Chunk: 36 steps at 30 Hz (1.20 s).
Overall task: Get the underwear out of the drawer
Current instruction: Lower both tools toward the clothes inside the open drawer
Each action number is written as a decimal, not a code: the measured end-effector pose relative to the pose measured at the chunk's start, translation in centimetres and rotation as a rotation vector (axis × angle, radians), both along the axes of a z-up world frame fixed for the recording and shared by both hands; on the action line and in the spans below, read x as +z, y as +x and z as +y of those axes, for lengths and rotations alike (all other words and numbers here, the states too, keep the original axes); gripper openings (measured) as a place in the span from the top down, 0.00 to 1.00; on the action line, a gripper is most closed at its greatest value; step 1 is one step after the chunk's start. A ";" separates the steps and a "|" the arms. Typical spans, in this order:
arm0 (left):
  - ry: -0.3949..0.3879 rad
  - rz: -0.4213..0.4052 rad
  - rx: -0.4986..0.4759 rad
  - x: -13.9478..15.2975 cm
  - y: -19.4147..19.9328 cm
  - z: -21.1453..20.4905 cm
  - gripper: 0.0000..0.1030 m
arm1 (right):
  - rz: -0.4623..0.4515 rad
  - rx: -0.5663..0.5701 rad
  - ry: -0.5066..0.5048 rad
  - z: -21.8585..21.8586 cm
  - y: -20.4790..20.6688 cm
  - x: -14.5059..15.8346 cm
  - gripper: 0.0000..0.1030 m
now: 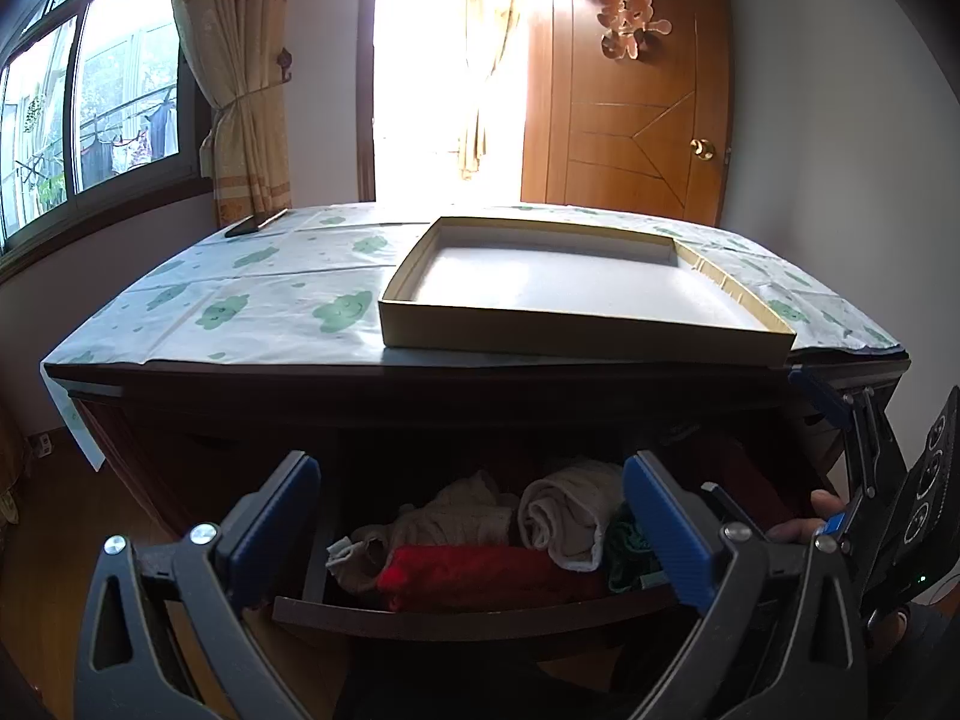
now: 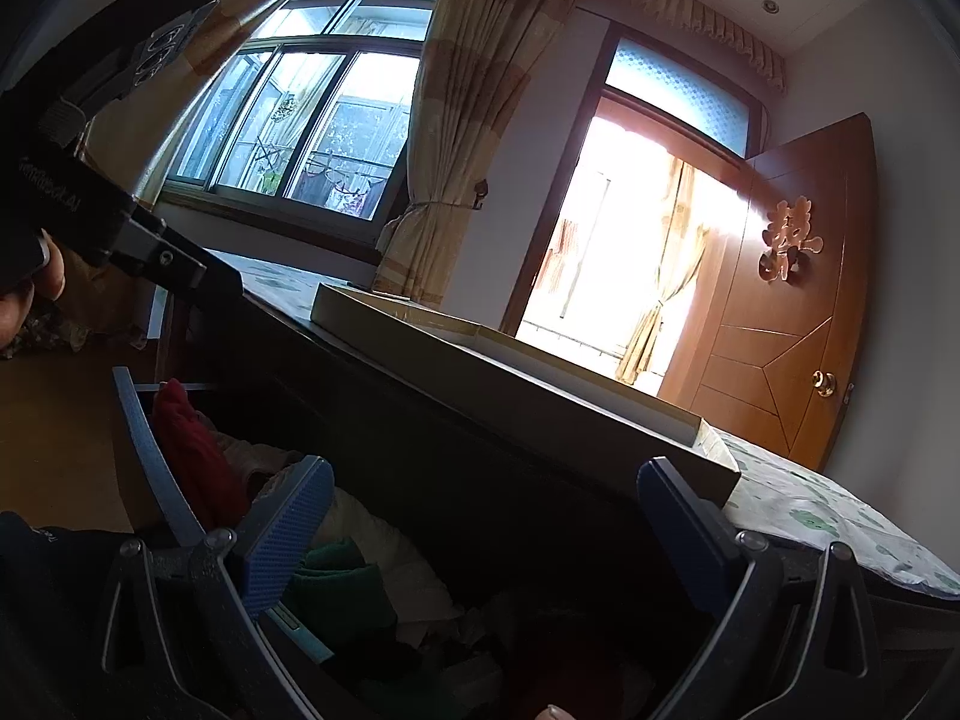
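Observation:
An open drawer [image 1: 468, 615] of a dark wooden dresser holds rolled underwear: a red piece [image 1: 480, 576], two beige rolls [image 1: 567, 510] and a green piece [image 1: 627, 552]. My left gripper [image 1: 474, 516] is open and empty, its blue pads held just above the drawer front. In the right wrist view the same drawer [image 2: 144, 444] shows the red piece [image 2: 192, 450], a green piece [image 2: 336, 588] and beige cloth [image 2: 384, 540]. My right gripper [image 2: 480, 516] is open and empty, held over the drawer's right part. It also shows at the right edge of the left wrist view [image 1: 864, 450].
A shallow cardboard box [image 1: 588, 336] lies on the dresser top, which has a white cloth with green cloud prints [image 1: 270, 294]. A dark flat object [image 1: 252, 225] lies at the far left corner. A wooden door [image 1: 630, 90], a bright doorway and a curtained window stand behind.

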<state>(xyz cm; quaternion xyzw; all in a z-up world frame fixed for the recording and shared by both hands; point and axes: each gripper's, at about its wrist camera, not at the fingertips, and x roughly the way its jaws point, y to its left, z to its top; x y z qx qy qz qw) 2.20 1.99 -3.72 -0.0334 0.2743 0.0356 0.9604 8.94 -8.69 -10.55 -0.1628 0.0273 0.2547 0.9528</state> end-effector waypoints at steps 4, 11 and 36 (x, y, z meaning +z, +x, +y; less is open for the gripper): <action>0.000 -0.003 -0.001 0.1 0.0 0.0 0.00 | 0.031 0.004 0.005 -0.2 -0.2 0.1 0.01; 0.003 -0.003 -0.006 0.2 -0.2 -0.1 0.00 | 0.082 -0.003 -0.004 -0.2 -0.6 0.1 0.01; 0.016 0.002 -0.020 0.1 -0.3 -0.6 0.00 | 0.282 -0.005 0.008 -0.7 -1.2 0.8 0.01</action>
